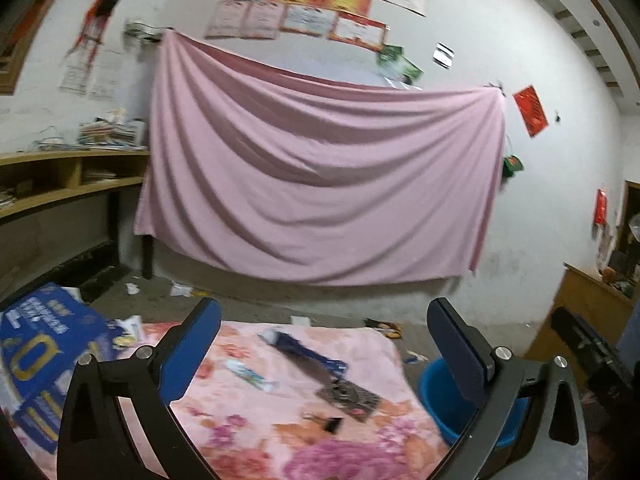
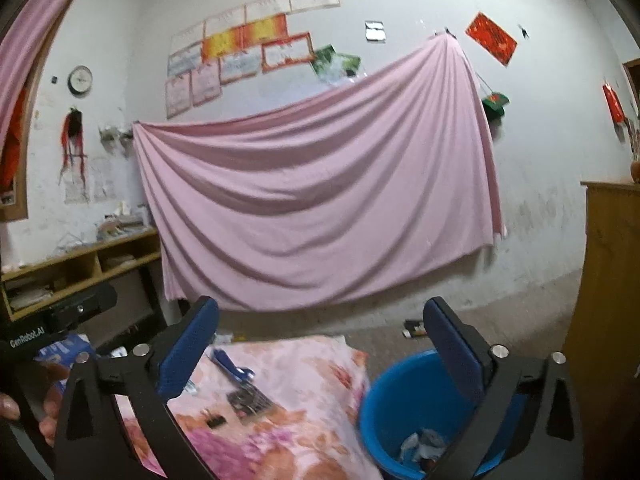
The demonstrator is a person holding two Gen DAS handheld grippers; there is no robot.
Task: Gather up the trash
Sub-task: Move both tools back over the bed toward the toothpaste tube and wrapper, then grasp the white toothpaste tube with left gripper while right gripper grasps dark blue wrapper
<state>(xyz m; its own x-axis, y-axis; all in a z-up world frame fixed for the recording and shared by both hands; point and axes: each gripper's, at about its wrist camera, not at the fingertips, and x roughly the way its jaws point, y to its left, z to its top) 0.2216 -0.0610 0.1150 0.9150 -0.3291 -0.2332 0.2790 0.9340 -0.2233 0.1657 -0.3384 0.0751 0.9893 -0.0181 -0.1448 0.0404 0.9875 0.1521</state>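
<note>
Loose trash lies on a pink floral blanket (image 1: 236, 436): a blue wrapper (image 1: 308, 354), a small white tube (image 1: 250, 376), a dark patterned packet (image 1: 348, 398) and a black binder clip (image 1: 330, 424). My left gripper (image 1: 324, 303) hangs open above the blanket's near part, nothing between its blue pads. A blue bucket (image 1: 434, 394) stands at the blanket's right edge. In the right wrist view my right gripper (image 2: 321, 301) is also open and empty, above the bucket (image 2: 394, 404), which holds crumpled trash (image 2: 422, 444). The blue wrapper (image 2: 232, 364), packet (image 2: 250, 400) and clip (image 2: 214, 421) lie left of it.
A pink sheet (image 1: 320, 176) hangs on the far wall. A wooden shelf (image 1: 72, 176) with papers stands at left, and a blue cardboard box (image 1: 44, 344) beside the blanket. A wooden cabinet (image 2: 608, 280) is at right. Scraps litter the floor (image 1: 180, 290). A person's hand (image 2: 48, 420) holds the other device.
</note>
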